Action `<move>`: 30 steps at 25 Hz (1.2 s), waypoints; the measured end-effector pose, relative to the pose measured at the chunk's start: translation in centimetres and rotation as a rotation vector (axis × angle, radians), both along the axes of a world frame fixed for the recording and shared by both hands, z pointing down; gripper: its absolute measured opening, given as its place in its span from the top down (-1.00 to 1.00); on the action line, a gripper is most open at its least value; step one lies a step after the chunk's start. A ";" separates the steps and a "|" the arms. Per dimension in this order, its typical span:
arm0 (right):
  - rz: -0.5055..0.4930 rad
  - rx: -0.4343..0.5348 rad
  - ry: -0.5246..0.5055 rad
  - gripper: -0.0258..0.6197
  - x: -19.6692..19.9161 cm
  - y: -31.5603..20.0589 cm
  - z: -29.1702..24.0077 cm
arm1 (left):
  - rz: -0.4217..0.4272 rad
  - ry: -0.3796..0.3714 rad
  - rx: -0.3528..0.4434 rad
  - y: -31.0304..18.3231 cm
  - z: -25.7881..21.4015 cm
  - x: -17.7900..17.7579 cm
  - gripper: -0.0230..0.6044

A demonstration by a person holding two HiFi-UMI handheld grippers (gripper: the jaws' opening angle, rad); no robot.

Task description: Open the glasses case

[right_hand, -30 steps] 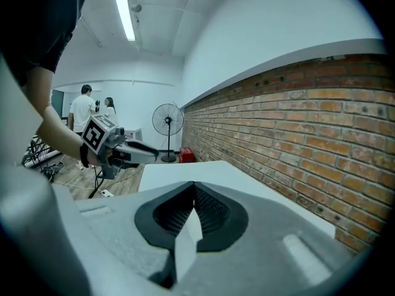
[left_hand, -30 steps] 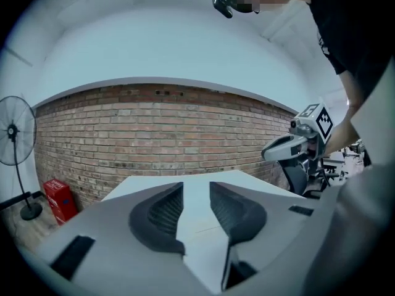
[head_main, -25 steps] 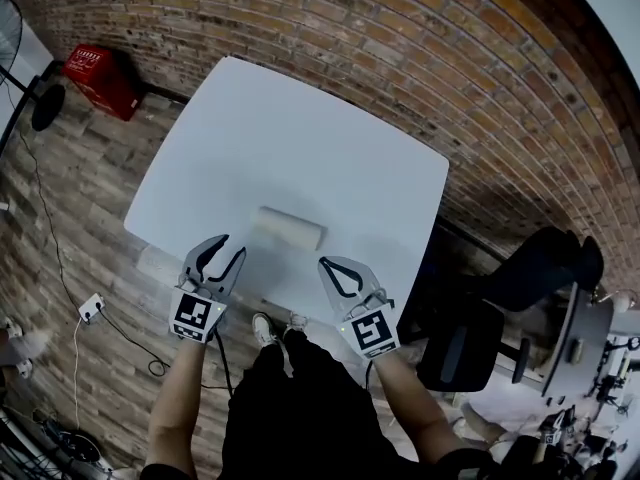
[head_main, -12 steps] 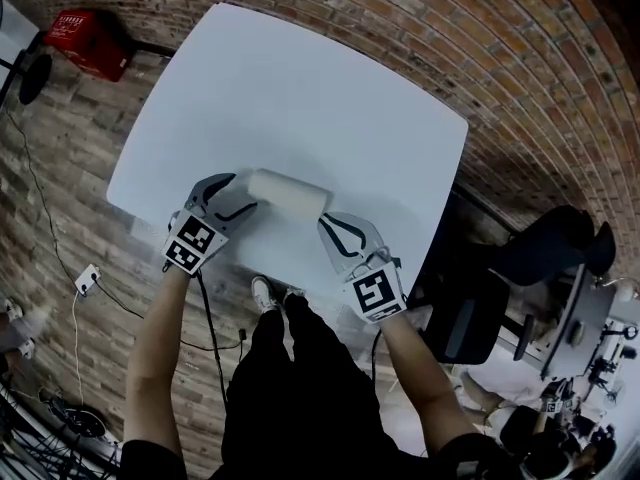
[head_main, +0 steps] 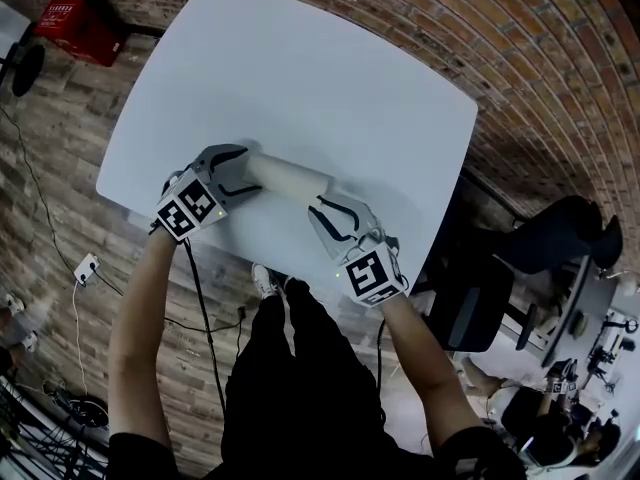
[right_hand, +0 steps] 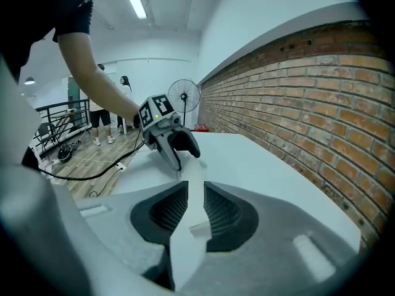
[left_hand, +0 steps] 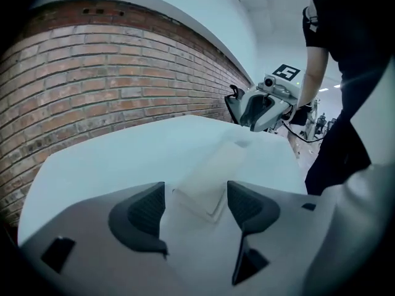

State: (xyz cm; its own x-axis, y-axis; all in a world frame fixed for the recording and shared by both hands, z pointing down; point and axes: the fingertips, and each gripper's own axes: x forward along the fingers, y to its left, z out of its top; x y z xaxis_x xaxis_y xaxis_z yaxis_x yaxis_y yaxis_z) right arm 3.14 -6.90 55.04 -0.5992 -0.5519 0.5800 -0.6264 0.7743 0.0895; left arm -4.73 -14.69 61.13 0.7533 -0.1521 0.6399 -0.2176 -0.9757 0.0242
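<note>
A long white glasses case lies shut on the white table, near its front edge. My left gripper stands open around the case's left end. In the left gripper view the case runs away between the wide jaws of that gripper, which have just been opening, and no pad presses on it. My right gripper is at the case's right end. Its jaws have just been opening to a narrow gap, where the white case shows, ungripped.
Each gripper sees the other across the case: the left gripper, the right gripper. On the brick floor stand a red crate, a black chair and a wall socket with cable. A fan and people are far off.
Both grippers have come down from the table's front edge to the two ends of the case. The left one turned inward and its jaws spread wide; the right jaws parted slightly.
</note>
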 end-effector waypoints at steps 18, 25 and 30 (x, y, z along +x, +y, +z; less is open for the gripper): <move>-0.165 0.019 0.178 0.33 -1.7 -1.0 4.3 | 0.122 -0.108 -0.025 0.3 2.0 0.8 -0.06; -0.202 0.042 0.256 0.27 -2.1 -1.1 5.3 | 0.105 -0.096 -0.056 0.4 1.9 0.7 -0.08; -0.188 0.038 0.266 0.27 -1.6 -1.5 5.5 | 0.084 -0.049 -0.086 0.6 1.6 0.3 -0.08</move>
State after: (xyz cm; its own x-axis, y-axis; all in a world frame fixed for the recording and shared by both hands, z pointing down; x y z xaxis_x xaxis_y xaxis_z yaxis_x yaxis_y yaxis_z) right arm 1.58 -8.38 60.50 -0.5225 -0.4704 0.7111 -0.4238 0.8670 0.2621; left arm -4.38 -14.10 62.71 0.7288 -0.0334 0.6839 -0.1386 -0.9853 0.0996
